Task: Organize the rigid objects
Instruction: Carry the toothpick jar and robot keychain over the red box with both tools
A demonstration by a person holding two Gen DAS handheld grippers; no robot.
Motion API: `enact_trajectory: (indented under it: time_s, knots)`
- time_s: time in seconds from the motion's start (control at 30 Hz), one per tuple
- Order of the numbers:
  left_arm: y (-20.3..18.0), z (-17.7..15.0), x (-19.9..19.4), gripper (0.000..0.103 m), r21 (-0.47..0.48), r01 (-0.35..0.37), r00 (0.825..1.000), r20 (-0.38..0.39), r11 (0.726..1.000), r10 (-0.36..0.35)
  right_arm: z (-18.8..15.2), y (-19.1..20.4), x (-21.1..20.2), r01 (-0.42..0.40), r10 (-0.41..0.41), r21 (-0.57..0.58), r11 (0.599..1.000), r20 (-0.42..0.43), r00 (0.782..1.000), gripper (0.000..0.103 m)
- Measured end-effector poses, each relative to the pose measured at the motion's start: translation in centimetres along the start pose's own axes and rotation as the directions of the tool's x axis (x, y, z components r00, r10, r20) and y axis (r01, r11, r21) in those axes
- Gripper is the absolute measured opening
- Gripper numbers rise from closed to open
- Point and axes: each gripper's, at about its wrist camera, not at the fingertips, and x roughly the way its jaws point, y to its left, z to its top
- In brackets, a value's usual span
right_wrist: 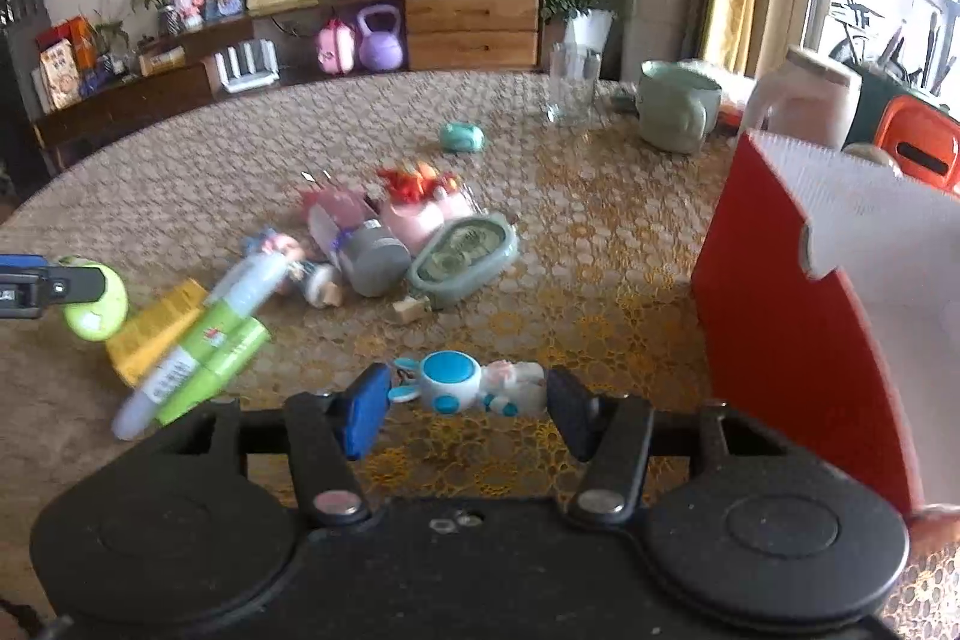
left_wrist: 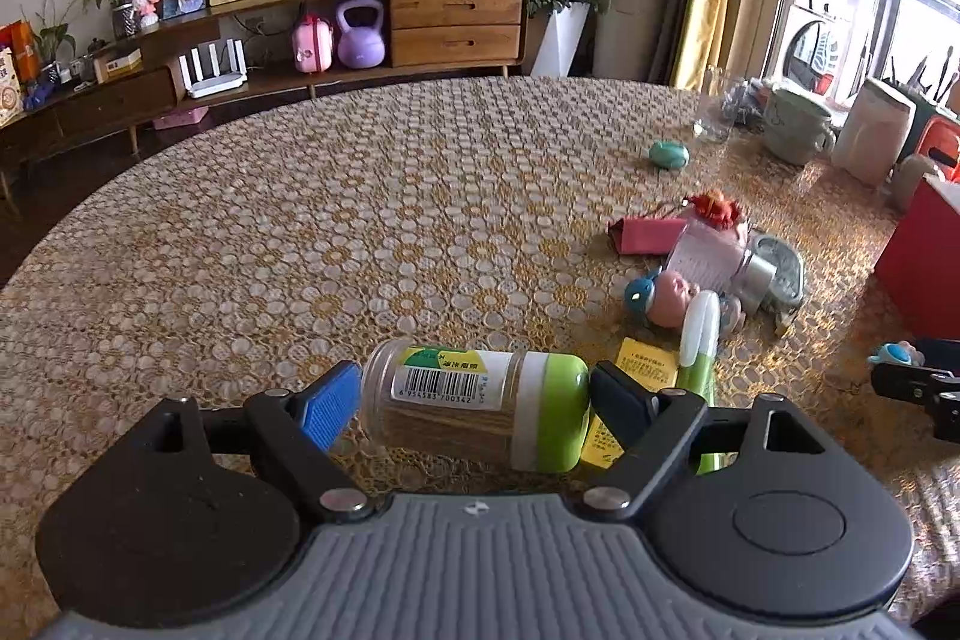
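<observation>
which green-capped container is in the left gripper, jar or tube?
The toothpick jar, lying sideways between the left hand-held gripper fingers, barcode up. The green-and-white tube lies free on the table to its right.

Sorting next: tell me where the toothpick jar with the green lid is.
In the left wrist view, the toothpick jar lies sideways between the left hand-held gripper fingers, lid toward the yellow packet.

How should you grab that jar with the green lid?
The toothpick jar lies on its side, so coming from above and pinching end to end probably works: one of the left gripper's fingers on the clear base, the other on the green lid. Flat ends seem less slippery than the round wall.
</observation>
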Motion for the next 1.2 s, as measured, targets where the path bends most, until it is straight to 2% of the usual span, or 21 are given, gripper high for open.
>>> enact_trajectory:
  time_s: [0.27,0.53,0.6,0.73,0.83,0.93,1.0,1.1,1.2]
  knots:
    - [-1.5,1.7,-3.7,0.084,0.009,0.030,0.999,0.017,1.000,-0.030,1.8,-1.4,-4.5,-0.058,0.057,0.020,0.998,0.042,0.997,0.056]
    - [-6.1,4.4,-6.8,0.084,0.040,0.106,0.994,0.029,0.994,-0.107,3.9,-4.0,-8.6,-0.066,0.062,0.042,0.997,0.101,0.993,0.056]
    - [-7.6,5.1,-7.6,0.063,0.063,0.131,0.990,0.040,0.989,-0.134,4.4,-4.9,-9.5,-0.057,0.051,0.043,0.997,0.120,0.991,0.056]
    - [-10.8,6.9,-8.3,0.063,0.097,0.173,0.983,0.048,0.980,-0.178,4.8,-6.9,-10.8,-0.031,0.022,0.058,0.998,0.154,0.988,0.057]
    - [-12.4,7.4,-7.1,0.063,0.133,0.163,0.986,0.024,0.978,-0.167,4.6,-8.6,-11.2,-0.015,0.002,0.086,0.996,0.155,0.988,0.057]
    - [-12.3,6.5,-5.9,0.063,0.108,0.182,0.983,-0.019,0.977,-0.181,4.1,-9.6,-11.4,-0.010,-0.004,0.094,0.995,0.148,0.989,0.057]
    - [-12.7,5.2,-5.3,0.064,0.129,0.188,0.982,-0.055,0.974,-0.182,3.8,-10.0,-11.5,-0.012,-0.003,0.103,0.995,0.144,0.990,0.057]
    - [-14.1,2.6,-4.5,0.070,0.159,0.233,0.969,-0.119,0.959,-0.215,3.4,-10.6,-11.5,-0.019,0.001,0.122,0.992,0.146,0.989,0.057]
    - [-16.0,0.0,-4.3,0.075,0.161,0.314,0.942,-0.176,0.935,-0.286,3.0,-10.8,-11.8,-0.024,0.005,0.129,0.991,0.149,0.989,0.057]
